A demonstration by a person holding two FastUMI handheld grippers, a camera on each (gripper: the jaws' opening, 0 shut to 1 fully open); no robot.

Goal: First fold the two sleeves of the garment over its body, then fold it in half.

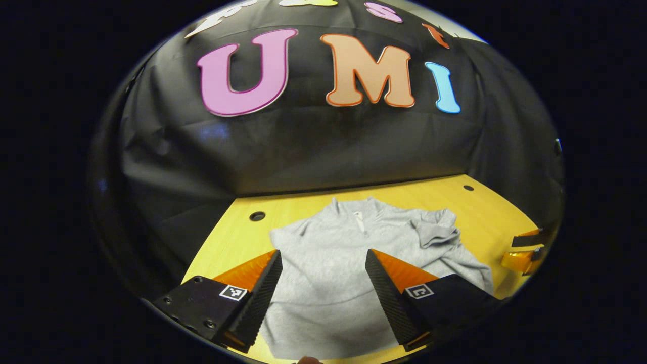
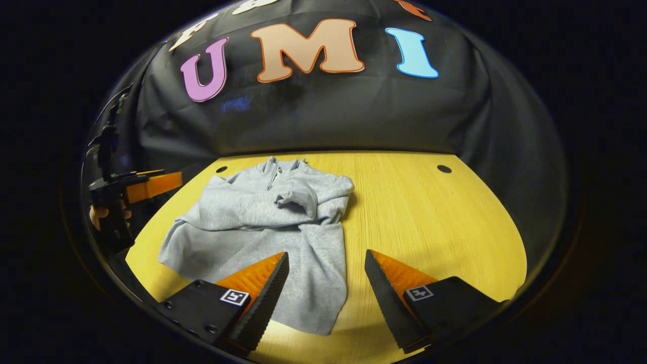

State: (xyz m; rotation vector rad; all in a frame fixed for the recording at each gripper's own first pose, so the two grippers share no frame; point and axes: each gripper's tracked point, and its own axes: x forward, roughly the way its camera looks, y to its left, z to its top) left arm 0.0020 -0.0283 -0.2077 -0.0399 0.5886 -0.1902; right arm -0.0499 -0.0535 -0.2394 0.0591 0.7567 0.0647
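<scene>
Folding looks partly done, judging by how the grey sweatshirt (image 2: 263, 222) lies on the yellow tabletop (image 2: 429, 222). It is spread with its zip collar (image 2: 275, 169) toward the booth wall and its hem toward the viewer. In the right gripper view one sleeve (image 2: 298, 199) is laid across the chest, its cuff bunched just below the collar. In the left gripper view the same fold shows as a rumpled heap (image 1: 437, 230) near the far shoulder. The other sleeve seems also to be tucked in, since none sticks out past the body, but the cloth is too crumpled to be sure. The fold in half has not been made: the body lies at full length from collar to hem.

The left tongs (image 1: 323, 288) hang above the lower body of the sweatshirt, jaws wide apart and holding nothing. The right tongs (image 2: 326, 288) hover over the hem corner and the bare tabletop beside it, likewise spread wide and empty. What is left, most likely, is tidying the sleeves and bringing hem to collar.
</scene>
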